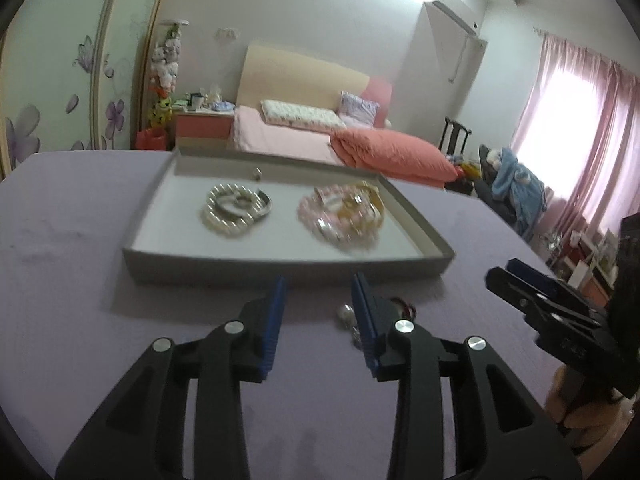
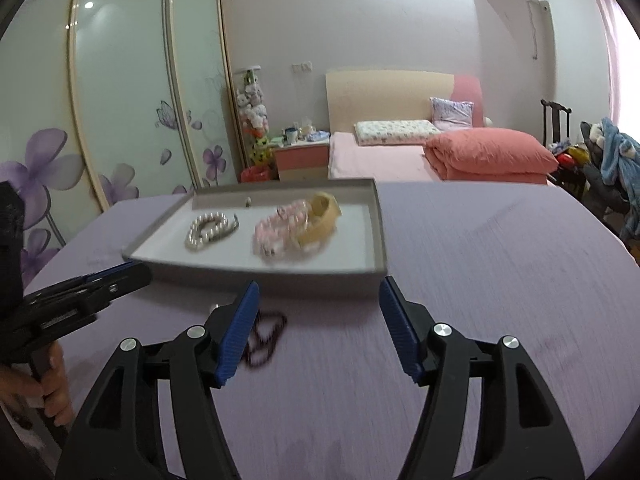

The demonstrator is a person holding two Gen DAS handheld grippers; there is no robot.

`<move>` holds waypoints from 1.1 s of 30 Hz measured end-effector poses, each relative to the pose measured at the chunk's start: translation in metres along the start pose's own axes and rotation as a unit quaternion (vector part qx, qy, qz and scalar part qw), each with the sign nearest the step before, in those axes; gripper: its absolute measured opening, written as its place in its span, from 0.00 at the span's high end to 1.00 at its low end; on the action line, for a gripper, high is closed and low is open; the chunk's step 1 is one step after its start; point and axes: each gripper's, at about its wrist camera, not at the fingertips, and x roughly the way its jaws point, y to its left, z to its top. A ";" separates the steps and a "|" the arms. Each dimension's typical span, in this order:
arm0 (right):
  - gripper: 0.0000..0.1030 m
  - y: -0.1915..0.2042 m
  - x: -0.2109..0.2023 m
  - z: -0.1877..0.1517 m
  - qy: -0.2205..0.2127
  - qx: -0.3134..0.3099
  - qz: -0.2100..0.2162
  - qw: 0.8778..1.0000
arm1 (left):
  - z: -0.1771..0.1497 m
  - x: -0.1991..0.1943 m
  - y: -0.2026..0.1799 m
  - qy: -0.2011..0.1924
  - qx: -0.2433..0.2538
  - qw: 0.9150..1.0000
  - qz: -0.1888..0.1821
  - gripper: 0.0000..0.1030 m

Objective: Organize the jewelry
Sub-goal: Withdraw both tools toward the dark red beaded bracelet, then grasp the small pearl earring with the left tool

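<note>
Both the left hand-held gripper [image 1: 320,284] and right hand-held gripper [image 2: 318,290] hover released over the purple table [image 2: 500,280]. Ahead of both sits the grey tray [image 1: 280,268] holding a pearl bracelet [image 1: 232,210] and pink beads [image 1: 340,216]. A pearl earring [image 1: 346,314] lies between the left fingers, and a dark bead bracelet [image 2: 266,334] lies beside the right one's left finger.

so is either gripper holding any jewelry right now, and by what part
Nothing is held. The left gripper and right gripper both have open, empty jaws. The dark beaded bracelet and a pearl piece lie loose on the purple table.
</note>
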 end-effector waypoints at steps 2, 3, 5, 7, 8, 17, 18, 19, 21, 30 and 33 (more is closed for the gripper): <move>0.39 -0.002 -0.009 -0.007 0.001 0.000 -0.009 1.000 | 0.000 0.006 -0.007 0.012 0.006 1.000 0.000 0.66; 0.39 -0.003 -0.013 -0.010 0.002 0.001 -0.011 1.000 | -0.001 0.011 -0.011 0.022 0.009 1.000 -0.002 0.66; 0.39 -0.005 -0.018 -0.014 0.002 0.004 -0.016 1.000 | -0.003 0.020 -0.020 0.035 0.017 0.999 0.002 0.66; 0.39 -0.008 -0.023 -0.017 0.003 0.009 -0.020 1.000 | -0.004 0.030 -0.025 0.052 0.019 0.998 0.002 0.66; 0.39 -0.010 -0.024 -0.020 0.003 0.011 -0.022 1.000 | -0.003 0.035 -0.027 0.061 0.019 0.998 0.005 0.66; 0.38 -0.017 -0.023 -0.028 0.007 0.026 -0.018 0.999 | -0.001 0.067 -0.033 0.109 0.018 0.993 0.038 0.78; 0.38 -0.018 -0.023 -0.028 0.007 0.027 -0.017 0.999 | 0.000 0.069 -0.033 0.110 0.017 0.993 0.040 0.79; 0.38 -0.019 -0.023 -0.028 0.007 0.028 -0.016 0.999 | 0.001 0.071 -0.032 0.113 0.017 0.993 0.042 0.81; 0.38 -0.019 -0.023 -0.029 0.008 0.030 -0.014 0.999 | 0.001 0.074 -0.032 0.119 0.018 0.992 0.045 0.85; 0.38 -0.019 -0.022 -0.029 0.014 0.033 -0.012 0.999 | 0.000 0.079 -0.037 0.130 0.036 0.989 0.066 0.86; 0.38 -0.019 -0.022 -0.029 0.015 0.035 -0.012 0.999 | -0.001 0.080 -0.037 0.133 0.036 0.988 0.070 0.86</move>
